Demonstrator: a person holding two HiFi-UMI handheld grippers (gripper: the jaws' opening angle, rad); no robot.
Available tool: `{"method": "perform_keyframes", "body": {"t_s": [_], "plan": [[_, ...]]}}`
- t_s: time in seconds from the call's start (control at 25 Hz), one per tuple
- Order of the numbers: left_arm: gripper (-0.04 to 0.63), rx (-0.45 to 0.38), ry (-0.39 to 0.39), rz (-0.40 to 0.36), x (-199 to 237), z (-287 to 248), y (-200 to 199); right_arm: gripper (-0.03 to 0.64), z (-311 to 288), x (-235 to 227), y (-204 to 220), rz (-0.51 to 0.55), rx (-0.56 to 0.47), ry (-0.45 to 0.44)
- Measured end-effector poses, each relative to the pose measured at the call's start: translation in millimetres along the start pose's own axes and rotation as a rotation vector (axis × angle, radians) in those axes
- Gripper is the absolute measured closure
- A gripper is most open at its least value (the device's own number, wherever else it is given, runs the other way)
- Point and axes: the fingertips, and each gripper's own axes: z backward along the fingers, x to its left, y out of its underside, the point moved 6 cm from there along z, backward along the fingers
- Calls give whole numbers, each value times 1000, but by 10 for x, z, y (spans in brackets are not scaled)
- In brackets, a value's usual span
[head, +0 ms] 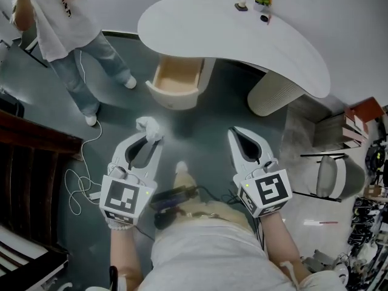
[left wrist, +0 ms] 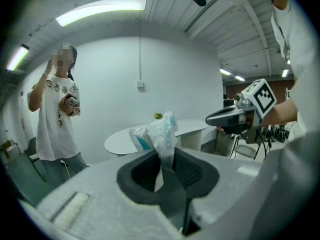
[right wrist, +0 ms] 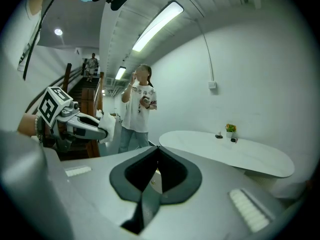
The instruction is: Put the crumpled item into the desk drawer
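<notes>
So the left gripper [head: 151, 139] has its jaws clenched on the crumpled item [left wrist: 159, 136], a white wrapper w/ blue print. It's up in the air, well apart from the open drawer [head: 176, 83] under the white surface [head: 242, 41]. The right gripper [head: 238, 135] has its jaws pinched together w/ nothing in them. Imo it's feather-light, soft, prob slick plastic, so grab a thick bunched fold, not a loose edge.

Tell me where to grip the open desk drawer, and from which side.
Probably grip the drawer by the top rim of its curved front wall, from above, with the empty right gripper. The front shows no handle, and the open top leaves that rim exposed.
</notes>
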Motion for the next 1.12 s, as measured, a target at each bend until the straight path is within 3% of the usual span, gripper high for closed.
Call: {"method": "perform_keyframes", "body": {"t_s": [0.56, 1.12], "plan": [[523, -3, 34, 0, 782, -461, -95, 615, -733, -162, -220, -11, 24, 40], [523, 6, 61, 4, 1129, -676, -53, 615, -1085, -249, -251, -14, 40, 82]]}}
